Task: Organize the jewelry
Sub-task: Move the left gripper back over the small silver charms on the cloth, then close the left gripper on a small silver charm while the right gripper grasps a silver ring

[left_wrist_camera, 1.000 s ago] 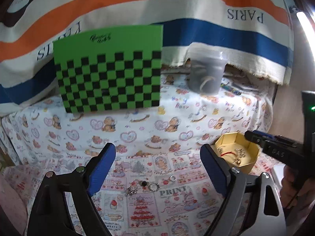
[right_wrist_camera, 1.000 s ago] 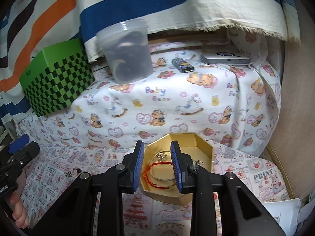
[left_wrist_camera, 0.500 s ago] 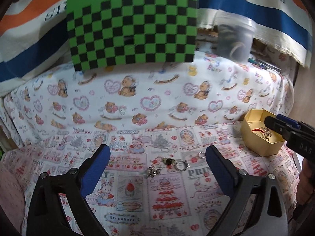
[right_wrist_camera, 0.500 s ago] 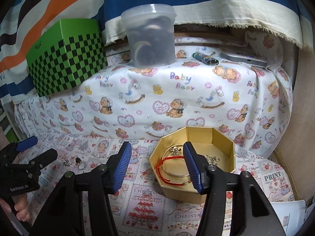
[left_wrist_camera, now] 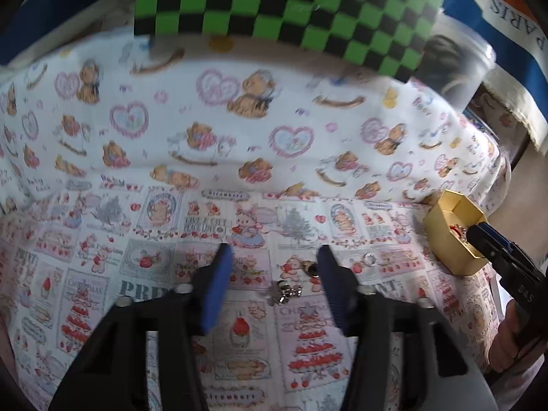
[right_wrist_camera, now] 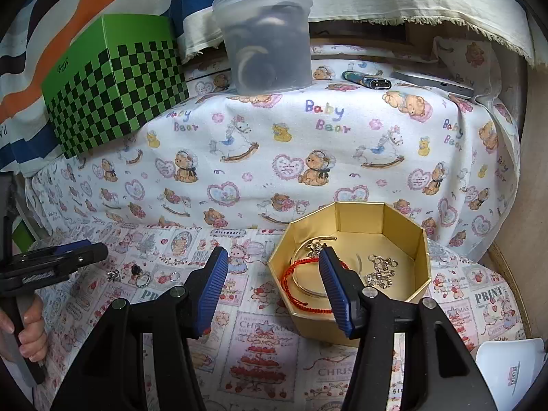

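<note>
At far left, the green-and-black checkered cardboard box (right_wrist_camera: 116, 85) stands on the raised ledge covered by the white bear-print cloth (right_wrist_camera: 308, 150). Below it, the left gripper (left_wrist_camera: 274, 267) hovers over the pink Christmas-print cloth (left_wrist_camera: 239, 342); its blue-padded jaws are closing, not yet pressing anything. A small silver charm cluster (left_wrist_camera: 286, 293) lies on the cloth between the pads, clear of both. A dark-stone ring (left_wrist_camera: 312, 269) sits just beside the right pad, and a plain silver ring (left_wrist_camera: 369, 258) lies a little further right.

At centre far, a translucent plastic tub (right_wrist_camera: 269, 37) stands on the ledge, with a patterned lighter (right_wrist_camera: 366, 80) and a flat silver device (right_wrist_camera: 435, 84) to its right.

The right gripper (right_wrist_camera: 274, 284) is released, grasping nothing, its right pad overlapping the near-left rim of the gold octagonal cardboard box (right_wrist_camera: 404, 226). Inside that box lie a red cord bracelet (right_wrist_camera: 294, 281), a thin silver bangle (right_wrist_camera: 308, 286) and silver chain pieces (right_wrist_camera: 380, 270).
</note>
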Demonstrator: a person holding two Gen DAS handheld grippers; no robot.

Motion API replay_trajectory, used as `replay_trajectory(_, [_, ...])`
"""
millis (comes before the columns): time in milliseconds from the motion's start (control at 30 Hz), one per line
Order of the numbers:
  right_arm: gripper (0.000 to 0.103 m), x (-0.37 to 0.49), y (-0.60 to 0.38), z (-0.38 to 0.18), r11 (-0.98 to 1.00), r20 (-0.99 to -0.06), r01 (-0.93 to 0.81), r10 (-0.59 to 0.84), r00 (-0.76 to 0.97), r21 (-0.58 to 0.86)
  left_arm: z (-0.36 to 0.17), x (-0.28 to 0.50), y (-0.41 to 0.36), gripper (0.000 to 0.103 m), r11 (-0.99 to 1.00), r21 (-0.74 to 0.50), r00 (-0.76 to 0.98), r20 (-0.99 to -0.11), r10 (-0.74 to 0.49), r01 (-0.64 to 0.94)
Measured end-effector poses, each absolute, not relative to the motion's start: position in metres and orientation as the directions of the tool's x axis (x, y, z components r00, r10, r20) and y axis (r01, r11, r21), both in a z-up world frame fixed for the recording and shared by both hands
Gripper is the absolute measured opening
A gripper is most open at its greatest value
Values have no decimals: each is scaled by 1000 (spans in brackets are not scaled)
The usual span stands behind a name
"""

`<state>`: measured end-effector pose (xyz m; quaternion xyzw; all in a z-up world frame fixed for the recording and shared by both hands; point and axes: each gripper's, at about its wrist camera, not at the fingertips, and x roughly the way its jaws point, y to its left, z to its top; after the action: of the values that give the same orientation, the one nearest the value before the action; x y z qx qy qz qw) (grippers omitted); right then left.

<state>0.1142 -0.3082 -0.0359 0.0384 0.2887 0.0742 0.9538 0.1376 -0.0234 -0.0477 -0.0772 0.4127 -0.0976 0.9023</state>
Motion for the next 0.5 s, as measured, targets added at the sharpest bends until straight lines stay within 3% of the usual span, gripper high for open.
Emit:
replay_trajectory(400, [58,117,-306,-38,987,-558,-129,163,814,100,-67,136,-35,35,968,-198,567,-785,-249,151])
replay_trajectory(433, [58,117,-306,-37,987,-557,-129,161,815,96,-67,136,-37,34,972,-179,570,-788,-233,151])
replay_trajectory(500, [58,116,-305,-37,987,-555,-134,161,816,89,-67,137,-39,18,977,-153,573,-791,-212,151])
